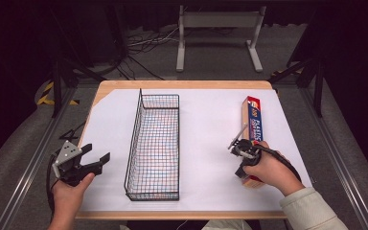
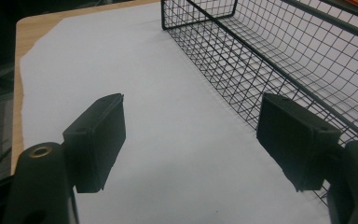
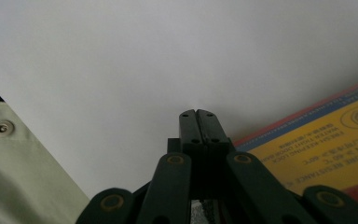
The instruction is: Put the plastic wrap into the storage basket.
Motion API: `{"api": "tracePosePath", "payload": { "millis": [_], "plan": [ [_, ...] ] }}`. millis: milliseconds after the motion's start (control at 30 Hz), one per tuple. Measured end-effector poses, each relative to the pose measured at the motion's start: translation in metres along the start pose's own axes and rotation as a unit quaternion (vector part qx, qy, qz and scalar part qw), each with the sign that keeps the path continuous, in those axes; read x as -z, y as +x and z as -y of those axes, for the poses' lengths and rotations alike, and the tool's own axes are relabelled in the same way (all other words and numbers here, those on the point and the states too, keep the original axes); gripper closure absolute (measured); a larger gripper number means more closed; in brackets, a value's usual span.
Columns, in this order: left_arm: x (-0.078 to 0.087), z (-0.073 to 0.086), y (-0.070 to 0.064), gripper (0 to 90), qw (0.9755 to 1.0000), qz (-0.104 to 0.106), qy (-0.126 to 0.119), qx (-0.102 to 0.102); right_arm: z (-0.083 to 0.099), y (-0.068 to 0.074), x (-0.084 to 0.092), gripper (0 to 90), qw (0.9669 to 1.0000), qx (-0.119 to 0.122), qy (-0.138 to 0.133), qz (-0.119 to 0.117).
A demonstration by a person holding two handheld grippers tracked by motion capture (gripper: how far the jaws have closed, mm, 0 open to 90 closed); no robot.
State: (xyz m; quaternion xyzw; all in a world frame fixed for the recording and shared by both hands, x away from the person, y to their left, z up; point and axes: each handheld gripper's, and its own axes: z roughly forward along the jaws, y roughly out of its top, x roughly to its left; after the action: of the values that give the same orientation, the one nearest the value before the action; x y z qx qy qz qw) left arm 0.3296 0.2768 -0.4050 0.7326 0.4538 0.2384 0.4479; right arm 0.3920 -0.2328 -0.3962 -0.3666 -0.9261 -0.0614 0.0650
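Beyond the far edge of the wooden table (image 1: pixel 182 85), well past where any fingers reach, a grey carpeted floor (image 1: pixel 215 64) runs back into a dark, unlit room. A pale metal stand (image 1: pixel 219 36) with two legs and flat feet stands on that floor straight ahead, and black cables (image 1: pixel 139 45) lie tangled to its left, next to dark tripod legs (image 1: pixel 60 72) and a strip of yellow-and-black tape (image 1: pixel 45 93). Aluminium rails (image 1: pixel 26 167) run along both sides of the table, whose top is covered by a white sheet (image 1: pixel 206 139) lit evenly from above.
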Motion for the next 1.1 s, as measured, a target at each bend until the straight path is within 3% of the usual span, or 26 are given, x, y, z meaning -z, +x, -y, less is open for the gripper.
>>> {"api": "tracePosePath", "payload": {
  "millis": [100,200,267,333,400,500,533,567,667,700,733,767,800,833,867,967,1000,1033,1100],
  "plan": [
    [0.001,0.001,0.002,24.5,1.0,-0.003,0.0,0.005,0.012,-0.005,0.002,90.0,0.9999,-0.008,-0.007,0.002],
    [0.001,0.001,0.003,24.4,1.0,-0.003,-0.001,0.005,0.013,-0.005,0.004,81.7,0.9989,-0.027,-0.034,-0.016],
    [0.001,0.001,0.002,24.4,1.0,-0.004,-0.001,0.002,0.011,-0.002,0.005,76.2,0.9983,-0.022,-0.049,-0.023],
    [0.001,0.001,0.002,24.5,1.0,-0.004,-0.001,0.002,0.01,0.001,0.006,66.2,0.9971,-0.01,-0.075,-0.01],
    [0.0,0.001,0.001,24.4,1.0,-0.003,0.002,0.0,0.011,0.002,0.008,60.0,0.9927,-0.009,-0.12,-0.016],
    [-0.001,0.003,0.001,24.0,1.0,0.0,0.001,-0.003,0.017,-0.001,0.017,52.6,0.9765,-0.022,-0.211,-0.036],
    [-0.001,0.003,0.001,23.9,1.0,0.0,0.001,-0.003,0.017,-0.001,0.017,52.6,0.9765,-0.022,-0.211,-0.036],
    [-0.001,0.003,0.001,23.8,1.0,0.0,0.003,-0.004,0.022,-0.003,0.024,48.2,0.9677,-0.021,-0.25,-0.03],
    [-0.003,0.005,0.0,23.2,1.0,-0.001,0.001,-0.002,0.028,-0.007,0.035,44.7,0.9524,-0.025,-0.303,-0.026],
    [-0.004,0.006,-0.001,21.7,1.0,-0.007,-0.001,-0.002,0.031,-0.009,0.039,44.2,0.9445,-0.051,-0.324,-0.026],
    [-0.004,0.006,-0.001,18.4,1.0,-0.007,-0.001,-0.002,0.033,-0.01,0.042,44.7,0.9389,-0.068,-0.337,-0.025],
    [-0.008,0.01,-0.003,15.9,0.9996,-0.027,-0.003,0.003,0.037,-0.012,0.045,45.1,0.9292,-0.092,-0.358,-0.016],
    [-0.01,0.012,-0.004,15.6,0.9996,-0.027,0.003,0.007,0.038,-0.014,0.046,45.0,0.9245,-0.106,-0.366,-0.005],
    [-0.012,0.013,-0.005,14.8,0.9995,-0.03,0.009,0.006,0.04,-0.016,0.048,45.0,0.9208,-0.118,-0.371,0.015],
    [-0.013,0.013,-0.006,14.1,0.9993,-0.036,0.011,0.003,0.041,-0.019,0.05,45.1,0.9197,-0.126,-0.371,0.03],
    [-0.012,0.014,-0.006,14.0,0.9993,-0.038,0.006,0.002,0.042,-0.023,0.053,43.0,0.9175,-0.139,-0.371,0.041],
    [-0.011,0.014,-0.005,14.0,0.9994,-0.034,0.0,0.006,0.042,-0.026,0.054,37.8,0.9161,-0.146,-0.371,0.044],
    [-0.011,0.015,-0.005,14.1,0.9994,-0.032,-0.003,0.01,0.042,-0.029,0.054,33.7,0.913,-0.169,-0.368,0.05],
    [-0.011,0.016,-0.004,14.1,0.9995,-0.03,-0.003,0.014,0.041,-0.034,0.056,33.5,0.9103,-0.184,-0.363,0.076]
  ]
}}
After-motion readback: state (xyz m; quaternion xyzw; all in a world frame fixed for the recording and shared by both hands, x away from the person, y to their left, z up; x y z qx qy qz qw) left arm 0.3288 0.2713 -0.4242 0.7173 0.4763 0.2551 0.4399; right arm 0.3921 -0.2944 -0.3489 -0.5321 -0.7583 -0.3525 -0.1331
